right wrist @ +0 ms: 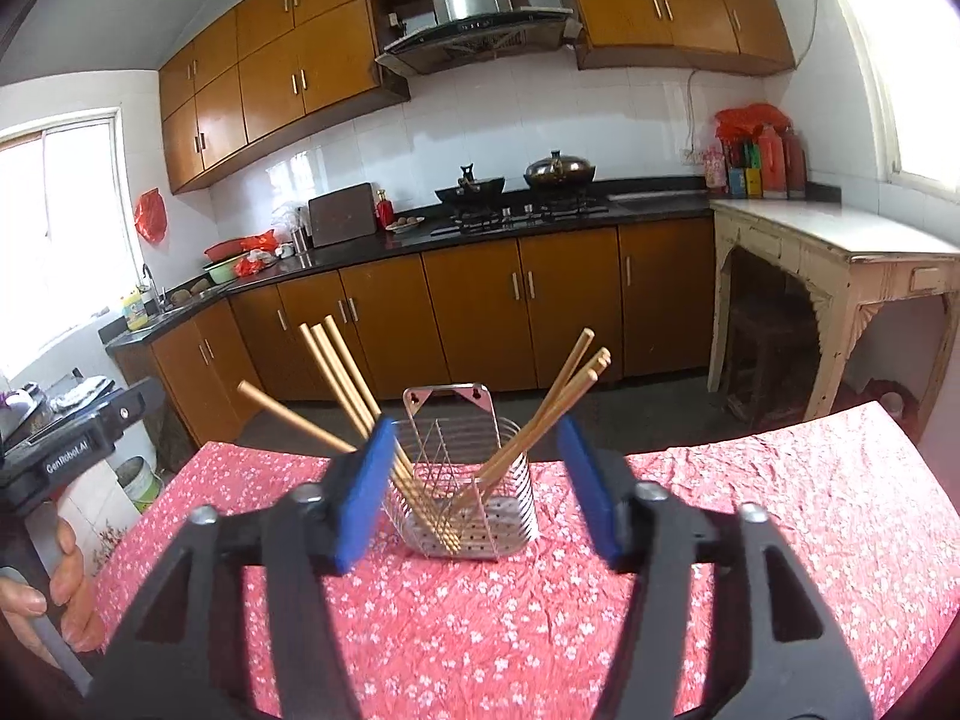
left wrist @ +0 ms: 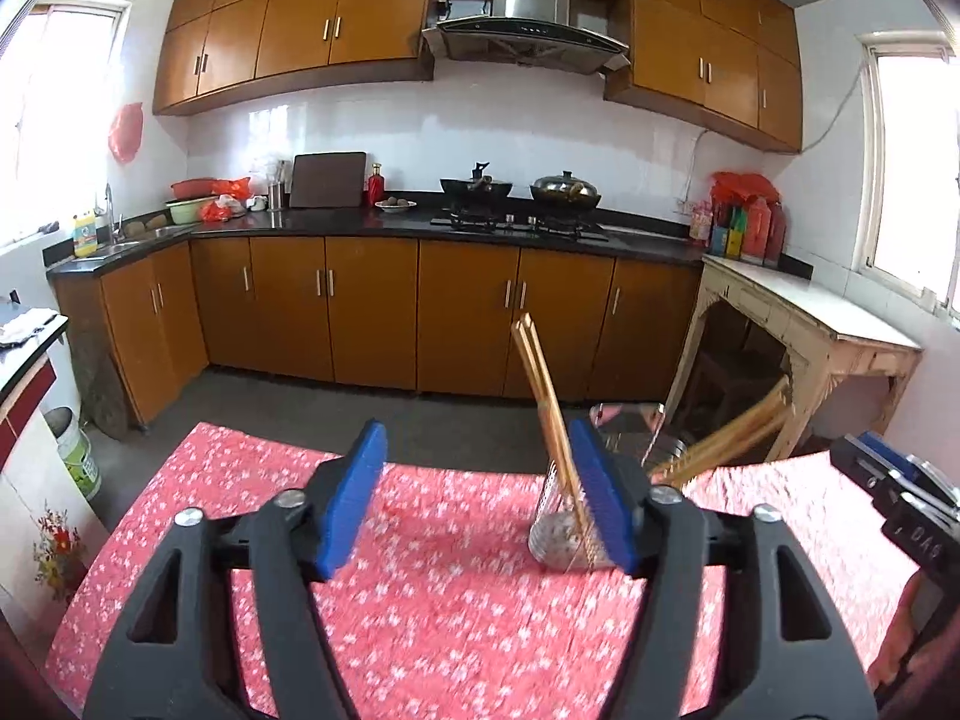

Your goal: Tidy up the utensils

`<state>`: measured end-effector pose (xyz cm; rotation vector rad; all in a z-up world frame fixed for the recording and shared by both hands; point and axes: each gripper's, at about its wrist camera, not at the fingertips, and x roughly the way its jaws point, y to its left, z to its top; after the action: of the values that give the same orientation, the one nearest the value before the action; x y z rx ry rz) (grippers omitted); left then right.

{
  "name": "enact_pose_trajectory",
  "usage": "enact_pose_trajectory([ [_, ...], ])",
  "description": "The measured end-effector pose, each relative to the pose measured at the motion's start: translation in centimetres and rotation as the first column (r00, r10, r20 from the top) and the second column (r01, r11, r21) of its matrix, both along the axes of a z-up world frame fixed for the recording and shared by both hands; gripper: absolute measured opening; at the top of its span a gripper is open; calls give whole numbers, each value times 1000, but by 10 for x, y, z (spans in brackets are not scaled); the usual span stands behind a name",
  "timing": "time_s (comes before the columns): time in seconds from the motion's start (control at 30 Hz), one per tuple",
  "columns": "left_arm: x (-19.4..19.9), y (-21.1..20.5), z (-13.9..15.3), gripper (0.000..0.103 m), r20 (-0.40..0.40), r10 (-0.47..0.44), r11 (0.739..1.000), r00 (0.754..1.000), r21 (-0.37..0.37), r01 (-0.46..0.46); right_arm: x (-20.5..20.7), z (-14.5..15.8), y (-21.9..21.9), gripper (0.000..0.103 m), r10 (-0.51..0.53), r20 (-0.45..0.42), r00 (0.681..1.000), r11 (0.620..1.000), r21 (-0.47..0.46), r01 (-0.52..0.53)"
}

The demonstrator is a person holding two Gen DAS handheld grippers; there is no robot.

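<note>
Your left gripper (left wrist: pixel 477 495) has its blue pads standing well apart with nothing between them; the chopsticks that seem to touch its right pad sit behind it, not in its grasp. Your right gripper (right wrist: pixel 477 489) is likewise spread wide and empty, with the wire utensil holder (right wrist: pixel 465 480) framed in the gap beyond its fingertips.

That holder stands upright on the red floral tablecloth (right wrist: pixel 480 630), near the far edge of the table. Inside it, one bundle of chopsticks (right wrist: pixel 348 384) fans out to the left and another bundle (right wrist: pixel 564 390) leans to the right, their lower ends down on the perforated floor of the holder.

I judge the chopsticks light, stiff and rather slick, so they will roll and pivot if you pinch only one; take a bundle around its middle, above the rim, with the pads flat across the sticks. The holder looks light as well and could tip or slide on the cloth if you push a leaning bundle sideways.

In the left wrist view the holder is partly hidden behind the right pad, and the right-leaning bundle is blurred. How many sticks are in each bundle is hard to count, and whether the holder's inner divider separates the two groups I cannot tell. Your hand (right wrist: pixel 66 600) on the other handle is cut off at the frame edge
</note>
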<state>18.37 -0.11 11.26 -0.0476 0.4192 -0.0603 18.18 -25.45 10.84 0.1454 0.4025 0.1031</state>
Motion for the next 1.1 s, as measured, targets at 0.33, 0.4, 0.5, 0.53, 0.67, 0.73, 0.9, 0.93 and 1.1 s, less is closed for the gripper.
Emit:
enact_pose_trajectory([
  [0.33,-53,2,-36,101,76,-23,996,997,87,17,-77,-24,26,99,-92,153,984,990,-88,107],
  [0.4,-62,3,-44,101,84,-21,996,996,87,14,-86,-30,30,99,-101,166,981,987,-106,120],
  [0.5,-74,6,-57,101,97,-16,997,995,78,8,-102,-42,41,99,-108,186,977,976,-167,140],
  [0.53,-78,6,-62,101,104,-10,997,995,80,1,-106,-46,45,99,-106,193,975,972,-184,142],
  [0.67,-93,5,-73,101,133,1,995,991,94,-14,-117,-60,55,99,-92,195,976,970,-204,132],
  [0.73,-99,4,-77,101,151,3,995,989,98,-18,-121,-67,57,99,-86,187,979,974,-191,122],
  [0.9,-113,4,-88,101,188,20,995,982,96,-39,-126,-76,58,99,-79,175,981,981,-160,108],
  [0.93,-113,4,-89,101,185,23,995,982,94,-41,-127,-77,59,99,-85,178,980,980,-163,115],
  [1.1,-116,9,-94,101,179,31,996,983,74,-45,-133,-80,55,99,-97,187,977,981,-150,127],
])
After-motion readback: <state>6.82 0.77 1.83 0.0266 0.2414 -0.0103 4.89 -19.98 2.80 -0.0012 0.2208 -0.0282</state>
